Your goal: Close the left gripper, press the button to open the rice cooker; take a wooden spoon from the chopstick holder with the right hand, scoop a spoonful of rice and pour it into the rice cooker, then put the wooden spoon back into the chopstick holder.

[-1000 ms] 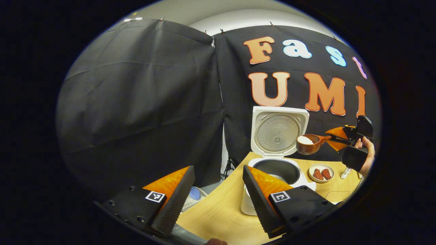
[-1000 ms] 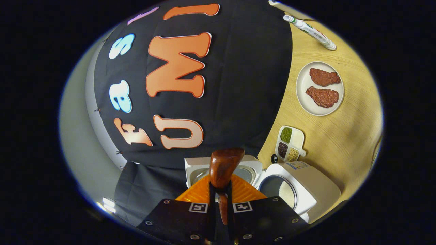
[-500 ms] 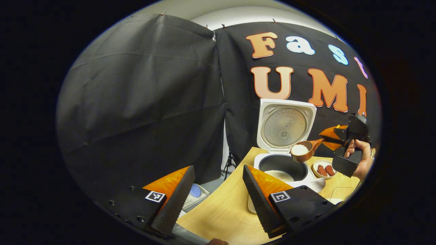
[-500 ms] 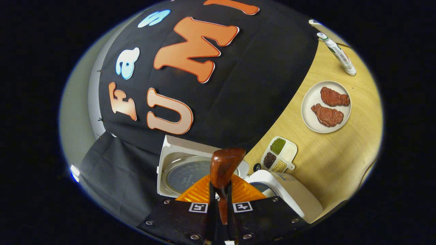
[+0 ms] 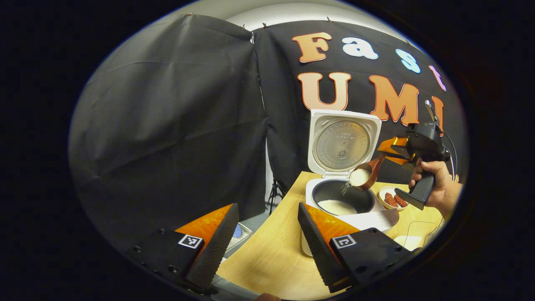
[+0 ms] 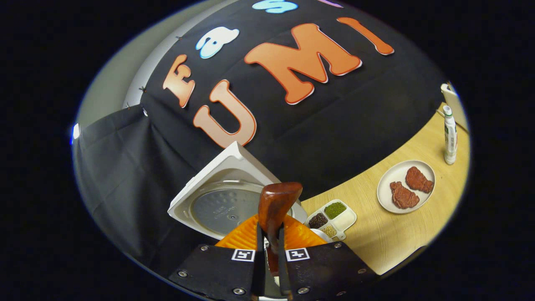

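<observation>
The white rice cooker (image 5: pixel 378 219) stands open on the wooden table, its lid (image 5: pixel 342 144) upright and white rice lying in the dark pot (image 5: pixel 340 205). In the left gripper view the wooden spoon (image 5: pixel 364 174) tilts over the pot and rice grains spill from its bowl. My right gripper (image 5: pixel 391 151), held by a hand (image 5: pixel 436 188), is shut on the spoon's handle. In the right gripper view the spoon (image 6: pixel 276 205) sticks out from my right gripper (image 6: pixel 269 246), with the lid (image 6: pixel 223 202) behind it. My left gripper (image 5: pixel 267 242) hangs open near the table's edge.
A plate with two pieces of meat (image 6: pixel 406 187) and a white bottle (image 6: pixel 449 136) sit on the table (image 6: pixel 388 238) to the right. A small divided dish of beans (image 6: pixel 332 215) lies beside the cooker. A container (image 5: pixel 237 236) sits below the table's left edge.
My right gripper has carried the spoon down over the pot and rolled it, so the rice that sat heaped in the bowl now pours out. My left gripper stays open and nearly still.
</observation>
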A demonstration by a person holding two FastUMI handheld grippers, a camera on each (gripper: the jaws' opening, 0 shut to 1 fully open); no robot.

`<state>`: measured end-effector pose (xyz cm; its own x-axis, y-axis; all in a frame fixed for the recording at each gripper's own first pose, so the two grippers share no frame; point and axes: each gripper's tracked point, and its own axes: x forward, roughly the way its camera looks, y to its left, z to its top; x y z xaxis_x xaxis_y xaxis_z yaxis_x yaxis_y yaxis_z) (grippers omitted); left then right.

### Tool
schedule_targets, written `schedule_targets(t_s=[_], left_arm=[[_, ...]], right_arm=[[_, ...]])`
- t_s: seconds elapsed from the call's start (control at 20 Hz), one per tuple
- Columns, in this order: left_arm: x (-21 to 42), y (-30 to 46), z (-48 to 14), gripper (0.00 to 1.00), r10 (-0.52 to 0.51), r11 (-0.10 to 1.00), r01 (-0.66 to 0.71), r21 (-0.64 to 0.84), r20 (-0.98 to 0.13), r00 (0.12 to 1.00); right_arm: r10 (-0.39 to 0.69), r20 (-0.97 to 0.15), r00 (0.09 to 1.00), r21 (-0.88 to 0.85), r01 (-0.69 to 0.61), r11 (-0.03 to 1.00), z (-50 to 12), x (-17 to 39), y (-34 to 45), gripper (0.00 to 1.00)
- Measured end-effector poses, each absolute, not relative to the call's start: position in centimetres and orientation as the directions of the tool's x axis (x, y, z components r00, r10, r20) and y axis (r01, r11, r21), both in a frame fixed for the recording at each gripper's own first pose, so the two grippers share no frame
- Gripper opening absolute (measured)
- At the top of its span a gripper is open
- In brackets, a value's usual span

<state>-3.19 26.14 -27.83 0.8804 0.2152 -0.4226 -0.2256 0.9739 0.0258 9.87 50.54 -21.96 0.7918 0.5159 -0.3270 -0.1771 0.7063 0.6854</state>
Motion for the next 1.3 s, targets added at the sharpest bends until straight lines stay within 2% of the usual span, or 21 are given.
schedule_targets(t_s=[0.45, 0.75, 1.3], left_arm=[[-4.9, 26.9, -27.7, 0.97, 0.260, 0.960, -0.279, 0.017, -0.424, 0.868], [-5.1, 26.7, -26.6, 0.96, 0.278, 0.957, -0.288, 0.034, -0.393, 0.877], [-6.4, 26.4, -25.2, 0.97, 0.300, 0.952, -0.302, 0.053, -0.359, 0.884]], right_arm=[[0.519, -0.278, 0.808, 0.571, -0.295, 0.766, -18.9, 10.5, 52.0, 0.12], [0.516, -0.247, 0.820, 0.433, -0.383, 0.816, -17.8, 9.9, 52.4, 0.12], [0.599, -0.162, 0.784, 0.240, -0.558, 0.795, -15.1, 7.7, 54.9, 0.13]])
